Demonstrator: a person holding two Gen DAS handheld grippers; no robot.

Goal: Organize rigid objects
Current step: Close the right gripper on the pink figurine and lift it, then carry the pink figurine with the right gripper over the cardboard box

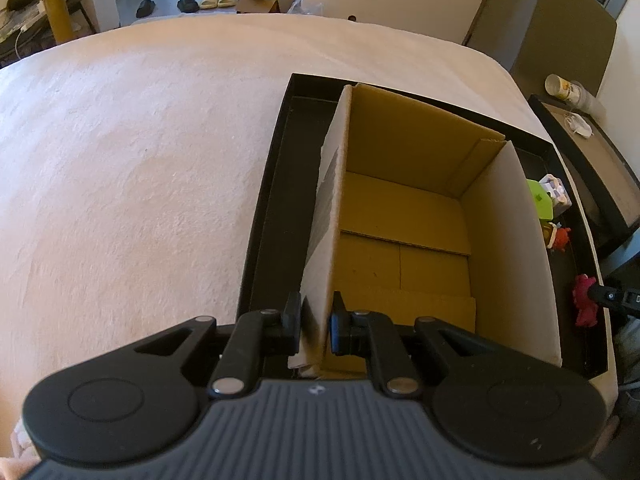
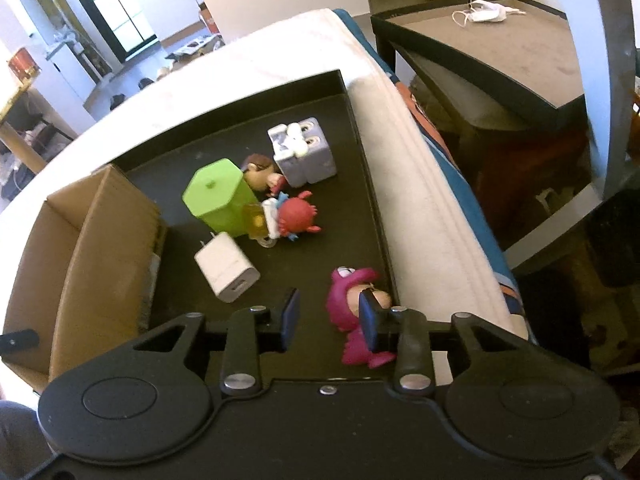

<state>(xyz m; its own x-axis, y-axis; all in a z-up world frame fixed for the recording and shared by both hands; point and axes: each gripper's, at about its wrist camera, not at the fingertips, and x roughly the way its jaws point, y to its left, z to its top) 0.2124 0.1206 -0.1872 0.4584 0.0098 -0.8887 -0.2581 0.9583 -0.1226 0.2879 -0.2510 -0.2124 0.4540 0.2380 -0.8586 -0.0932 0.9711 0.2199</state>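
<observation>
Right gripper's fingers stand partly open, empty; the pink figurine lies by the right-hand finger. Left gripper pinches the cardboard box wall.

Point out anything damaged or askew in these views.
The cardboard box's left wall has a torn, ragged outer face. The figures lie tumbled on the black tray.

A: Free room?
B: Cardboard box interior bare, open-topped; tray floor clear toward 6 o'clock.
A: Obstacles?
B: At 12 o'clock, green block, red figure, grey block; white charger at 10; pink figure at 3.
</observation>
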